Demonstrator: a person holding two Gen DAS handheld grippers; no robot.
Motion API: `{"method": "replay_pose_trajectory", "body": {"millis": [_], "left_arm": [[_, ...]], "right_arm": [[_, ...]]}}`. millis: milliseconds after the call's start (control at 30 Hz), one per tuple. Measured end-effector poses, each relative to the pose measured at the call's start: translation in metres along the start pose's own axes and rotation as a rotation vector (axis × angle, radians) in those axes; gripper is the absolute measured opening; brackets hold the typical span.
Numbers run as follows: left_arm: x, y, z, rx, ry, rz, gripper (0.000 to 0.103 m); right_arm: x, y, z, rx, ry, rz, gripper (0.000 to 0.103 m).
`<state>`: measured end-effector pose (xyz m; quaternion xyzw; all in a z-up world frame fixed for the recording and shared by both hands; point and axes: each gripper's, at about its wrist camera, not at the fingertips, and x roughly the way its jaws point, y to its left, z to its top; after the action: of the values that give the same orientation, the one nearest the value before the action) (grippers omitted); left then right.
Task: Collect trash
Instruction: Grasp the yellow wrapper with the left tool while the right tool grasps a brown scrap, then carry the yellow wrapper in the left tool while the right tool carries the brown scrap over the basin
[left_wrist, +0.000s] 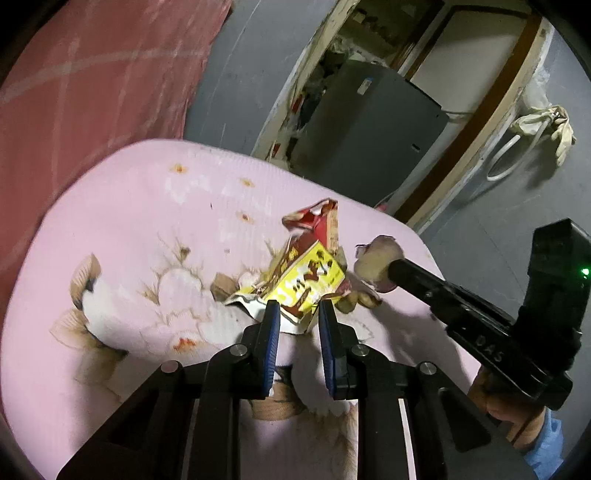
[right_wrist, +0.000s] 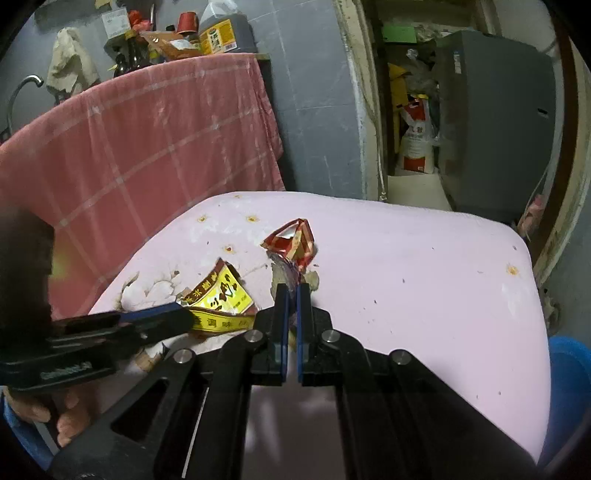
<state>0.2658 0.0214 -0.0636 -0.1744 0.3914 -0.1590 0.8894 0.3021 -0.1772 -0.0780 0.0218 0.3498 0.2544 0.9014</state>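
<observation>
Though crumpled, yellow wrapper (left_wrist: 303, 284) print unreadable.

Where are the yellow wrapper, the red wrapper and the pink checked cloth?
yellow wrapper (left_wrist: 310, 280): left wrist view, on its printed yellow face.
red wrapper (right_wrist: 291, 242): right wrist view, on its crumpled top.
pink checked cloth (right_wrist: 147, 147): right wrist view, on its hanging front.

The yellow-and-red wrapper (left_wrist: 303, 284) with dark print lies on a pale pink cloth (left_wrist: 147, 221) patterned with white and brown flowers. Far left hangs a red cloth (right_wrist: 147, 147) checked with pale lines.
</observation>
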Motion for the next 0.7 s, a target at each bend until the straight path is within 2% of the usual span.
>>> {"method": "replay_pose_trajectory", "body": {"millis": [267, 433, 500, 700], "left_arm": [[-0.001, -0.005, 0.001, 0.019, 0.003, 0.012, 0.018], [0.005, -0.016, 0.0, 0.07, 0.005, 0.028, 0.017], [0.009, -0.022, 0.0, 0.102, 0.012, 0.037, 0.005], [0.01, -0.032, -0.003, 0.153, -0.009, 0.051, 0.001]], "right_arm": [[-0.021, -0.01, -0.007, 0.035, -0.035, -0.016, 0.004], [-0.027, -0.016, -0.012, 0.049, -0.036, -0.018, 0.004], [-0.028, -0.017, -0.013, 0.053, -0.038, -0.018, 0.004], [-0.038, -0.018, -0.016, 0.048, -0.059, -0.025, 0.004]]}}
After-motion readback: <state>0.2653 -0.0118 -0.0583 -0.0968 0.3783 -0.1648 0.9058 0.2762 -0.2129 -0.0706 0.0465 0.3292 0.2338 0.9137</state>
